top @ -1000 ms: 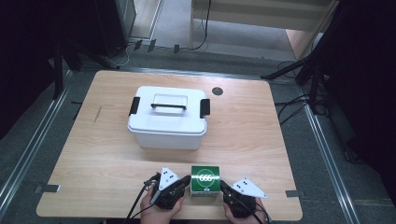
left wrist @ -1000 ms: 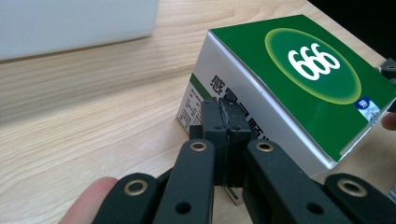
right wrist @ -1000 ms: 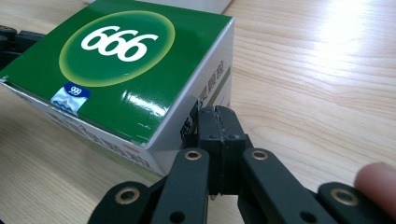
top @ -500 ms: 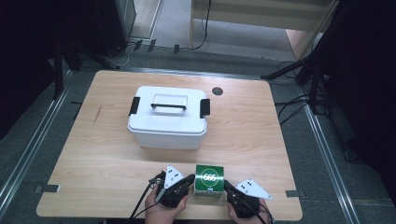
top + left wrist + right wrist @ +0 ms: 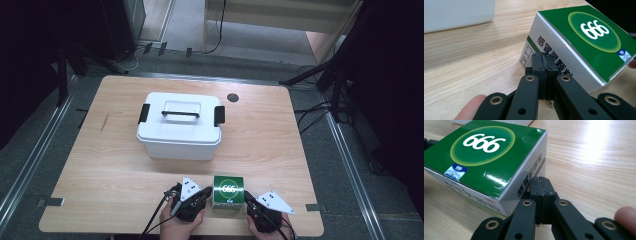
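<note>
Green on top and white on its sides, a medicine box (image 5: 228,191) printed with "666" in a pale circle sits near the front edge of the wooden table (image 5: 100,165), between the two hand-held grippers.

At its left, the left gripper (image 5: 206,192) is held in the person's left hand (image 5: 181,225), its jaws clenched together on nothing. In the left gripper view the closed tips (image 5: 545,60) press up against the box's white side (image 5: 564,52), just over the black Chinese lettering (a fingertip shows at the lower left of that view).

At the box's right, the right gripper (image 5: 248,196) is likewise clenched and empty, held in the right hand (image 5: 265,231). In the right gripper view its shut tips (image 5: 541,185) sit against the lower corner of the box (image 5: 486,150), beside more printed lettering.

Farther back, near the middle of the table, stands a white lidded storage bin (image 5: 180,127) with a black handle and black side latches, well apart from the box. A dark round grommet (image 5: 232,97) lies beyond it, toward the right.
</note>
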